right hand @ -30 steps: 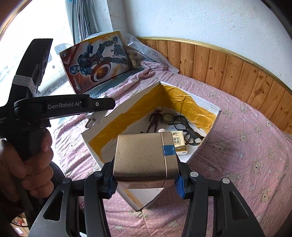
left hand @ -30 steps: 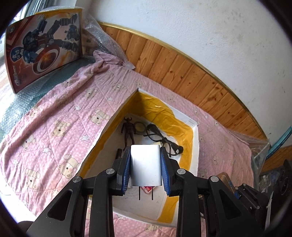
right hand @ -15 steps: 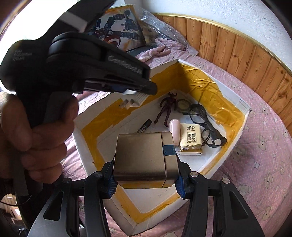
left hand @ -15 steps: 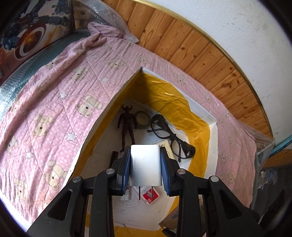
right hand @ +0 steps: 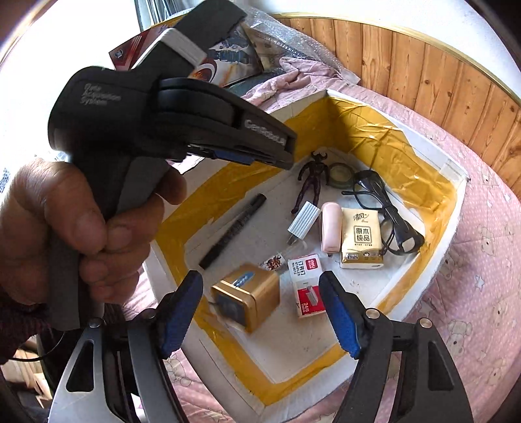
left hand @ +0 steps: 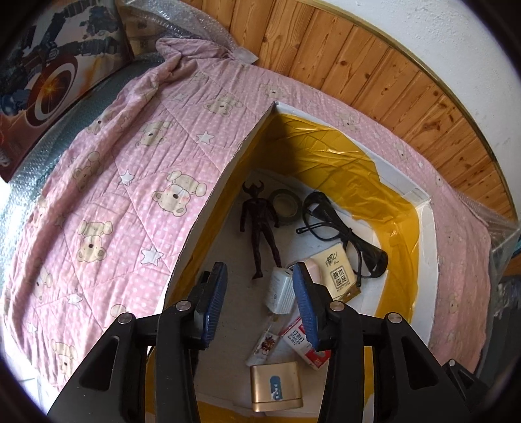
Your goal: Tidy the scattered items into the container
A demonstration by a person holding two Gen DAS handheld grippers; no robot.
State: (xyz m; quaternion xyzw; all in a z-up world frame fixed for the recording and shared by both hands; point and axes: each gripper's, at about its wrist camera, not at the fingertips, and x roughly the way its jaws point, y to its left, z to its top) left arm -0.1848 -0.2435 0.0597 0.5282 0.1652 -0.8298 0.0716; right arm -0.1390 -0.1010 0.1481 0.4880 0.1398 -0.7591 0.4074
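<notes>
— Looks like a bedroom in a home. Pink bear-print quilt (left hand: pixel 136 169) spread over a bed, knotty wood wainscoting (left hand: pixel 374 68) under a white plastered wall (left hand: pixel 456 29).

— Agreed. Superhero toy box (left hand: pixel 42 75) propped beside bubble wrap (left hand: pixel 182 26), and a foam box (right hand: pixel 452 169) holding household odds: glasses (right hand: pixel 387 208), tissue pack (right hand: pixel 361 237), staples (right hand: pixel 306 283).
</notes>
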